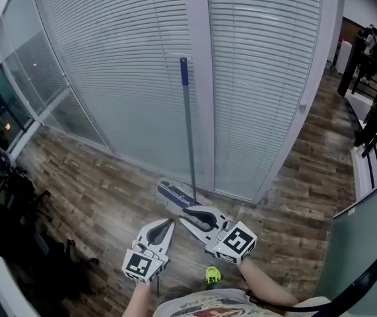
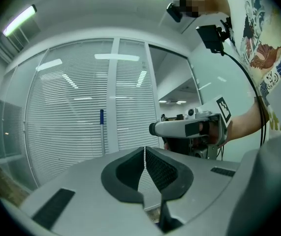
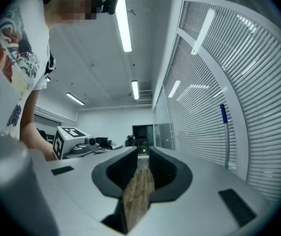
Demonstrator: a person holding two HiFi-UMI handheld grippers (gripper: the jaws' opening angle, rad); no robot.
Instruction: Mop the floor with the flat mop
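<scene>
While the flat mop (image 1: 188, 137) stands propped against the glass wall (image 1: 109, 65) with its blinds, its head flat on the wood floor (image 1: 89, 203) just ahead of both claws, neither has hold of it. The left claw (image 1: 171, 222) and right claw (image 1: 185, 212) are both closed on nothing. The mop looks light, its long thin pole stiff and probably smooth. Gripping midway down the pole, with the other claw higher toward the blue end, seems soundest. No readable writing shows, only square markers.
</scene>
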